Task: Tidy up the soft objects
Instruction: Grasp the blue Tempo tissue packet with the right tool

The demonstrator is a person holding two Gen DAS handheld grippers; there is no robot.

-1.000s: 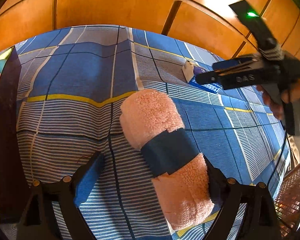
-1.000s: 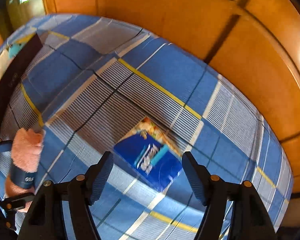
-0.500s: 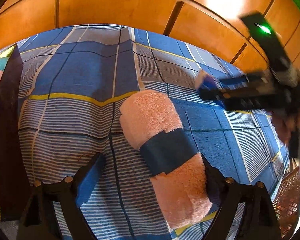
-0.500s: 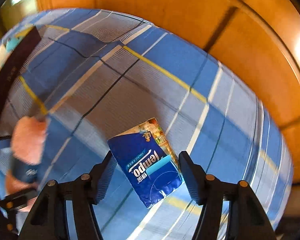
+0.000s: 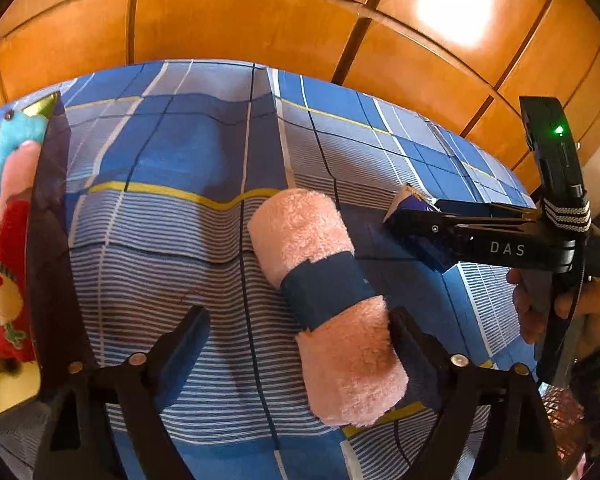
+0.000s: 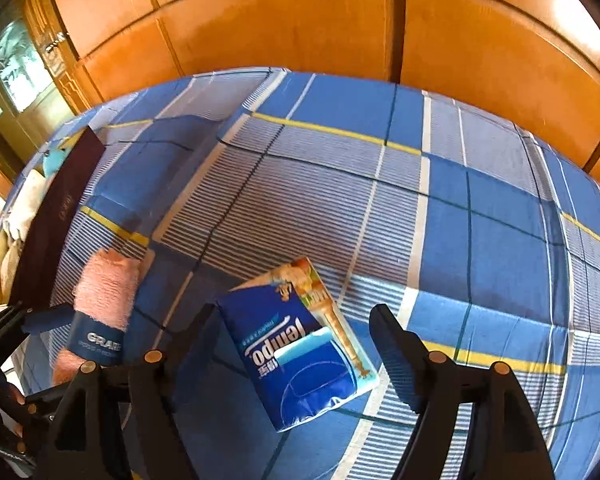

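1. Straddling the towel (image 5: pixel 324 312), the left tool (image 5: pixel 296 340) sits wide open: its right pad looks to be right against the roll's near end, and its left pad stands well clear on the bedspread (image 5: pixel 172 240). Nothing is gripped.
2. That towel is a pink roll with a dark band round its middle. It lies on the bed, long axis running away from the tool and leaning left, so the jaws would close across its width near the lower end.
3. Over on the right, the right tool (image 6: pixel 296 344) is open too, empty, with the pack (image 6: pixel 300 352) between its fingers.
4. The blue tissue pack lies flat on the bed, long axis slanting up-left to down-right, so the tool meets it at an angle, not square.
5. Each tool is nearer its own item; the towel lies well left of the pack.
6. Far left, a dark box (image 5: pixel 52 240) holds plush toys (image 5: pixel 8 240) — likely the drop-off, closer to the left tool.
7. My read: both grasps are lined up and neither is closed yet.
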